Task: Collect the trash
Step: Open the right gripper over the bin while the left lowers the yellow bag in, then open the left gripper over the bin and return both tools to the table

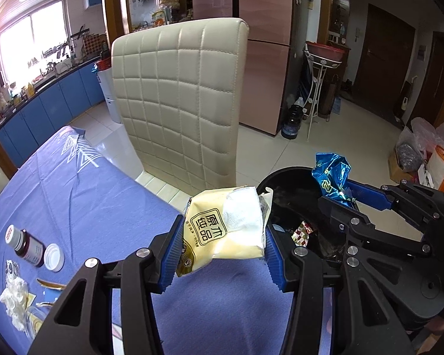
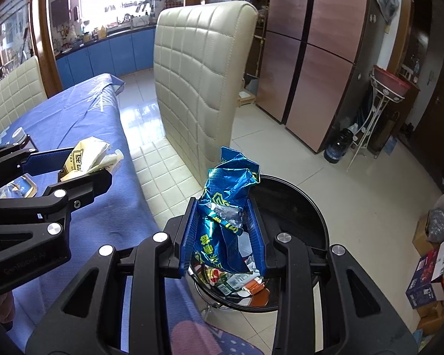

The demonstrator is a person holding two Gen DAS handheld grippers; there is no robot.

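Both grippers carry wrappers at the edge of the table, by the black trash bin.

The left gripper [image 1: 222, 236] has its jaws clamped on a yellow tissue pack [image 1: 222, 230] printed with the characters 原木纯品, held over the blue tablecloth [image 1: 88, 201] just beside the bin [image 1: 293, 183]. The right gripper [image 2: 222, 230] is clamped on a crumpled blue foil wrapper [image 2: 225, 204] with yellow-green lettering too creased to read, above the bin's opening, where other wrappers lie. On the table sit a brown medicine bottle [image 1: 29, 247], a white cap [image 1: 54, 256] and crumpled tissue [image 1: 14, 295].
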